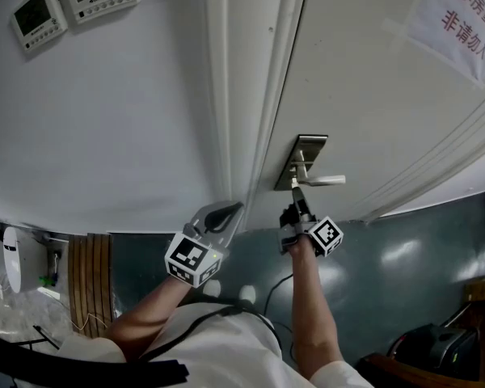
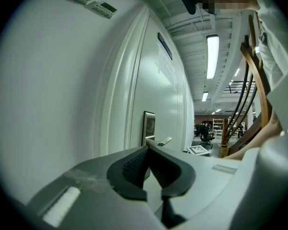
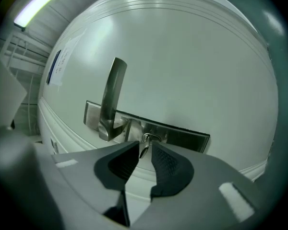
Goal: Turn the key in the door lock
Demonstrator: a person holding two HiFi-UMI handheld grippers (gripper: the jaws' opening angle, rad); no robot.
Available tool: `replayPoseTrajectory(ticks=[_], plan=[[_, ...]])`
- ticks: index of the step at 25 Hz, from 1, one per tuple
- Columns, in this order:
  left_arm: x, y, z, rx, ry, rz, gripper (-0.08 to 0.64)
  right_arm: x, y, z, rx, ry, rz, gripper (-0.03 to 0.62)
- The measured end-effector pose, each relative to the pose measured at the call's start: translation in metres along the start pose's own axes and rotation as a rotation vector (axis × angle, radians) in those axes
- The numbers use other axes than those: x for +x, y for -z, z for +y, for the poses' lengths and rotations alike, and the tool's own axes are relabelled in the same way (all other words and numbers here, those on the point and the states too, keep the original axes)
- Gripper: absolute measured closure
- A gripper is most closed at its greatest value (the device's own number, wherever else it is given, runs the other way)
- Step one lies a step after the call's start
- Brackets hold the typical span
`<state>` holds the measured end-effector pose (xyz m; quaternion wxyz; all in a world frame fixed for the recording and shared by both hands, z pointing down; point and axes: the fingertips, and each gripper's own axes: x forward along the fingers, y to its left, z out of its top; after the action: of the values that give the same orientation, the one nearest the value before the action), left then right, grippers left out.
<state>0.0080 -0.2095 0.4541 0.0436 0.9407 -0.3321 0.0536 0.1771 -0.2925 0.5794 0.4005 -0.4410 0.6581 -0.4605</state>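
A steel lock plate [image 1: 301,162] with a lever handle [image 1: 323,180] sits on the white door [image 1: 372,95]. In the right gripper view a small key [image 3: 145,150] hangs from the keyhole in the plate [image 3: 182,137], beside the handle [image 3: 113,95]. My right gripper [image 3: 145,145] is at the plate, tips on either side of the key, with a slim gap showing and the pads not pressing. In the head view it [image 1: 296,186] reaches the plate's lower end. My left gripper [image 1: 236,207] rests against the door frame, shut and empty, tips together [image 2: 148,147].
Two wall control panels [image 1: 73,2] hang at the upper left. A paper notice [image 1: 469,14] is stuck to the door at the upper right. The door frame moulding [image 1: 234,95] runs between wall and door. A dark bag [image 1: 436,350] lies on the floor at the lower right.
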Motion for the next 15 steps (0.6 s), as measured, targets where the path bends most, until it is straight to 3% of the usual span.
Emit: replayPoseTrajectory(ticks=[2, 6, 11, 15], plan=[[-0.002, 0.0, 0.0, 0.002, -0.003, 0.001, 0.555, 0.0, -0.002, -0.001, -0.009, 0.01, -0.004, 0.539], [-0.005, 0.001, 0.002, 0.009, -0.009, 0.007, 0.555, 0.0, -0.002, 0.001, -0.058, 0.028, -0.001, 0.552], [-0.005, 0.001, 0.002, 0.02, -0.015, 0.008, 0.555, 0.002, 0.0, 0.009, -0.197, 0.084, 0.024, 0.556], [-0.003, 0.003, 0.004, -0.012, -0.03, 0.012, 0.556, 0.002, 0.002, 0.011, -0.373, 0.161, 0.06, 0.56]])
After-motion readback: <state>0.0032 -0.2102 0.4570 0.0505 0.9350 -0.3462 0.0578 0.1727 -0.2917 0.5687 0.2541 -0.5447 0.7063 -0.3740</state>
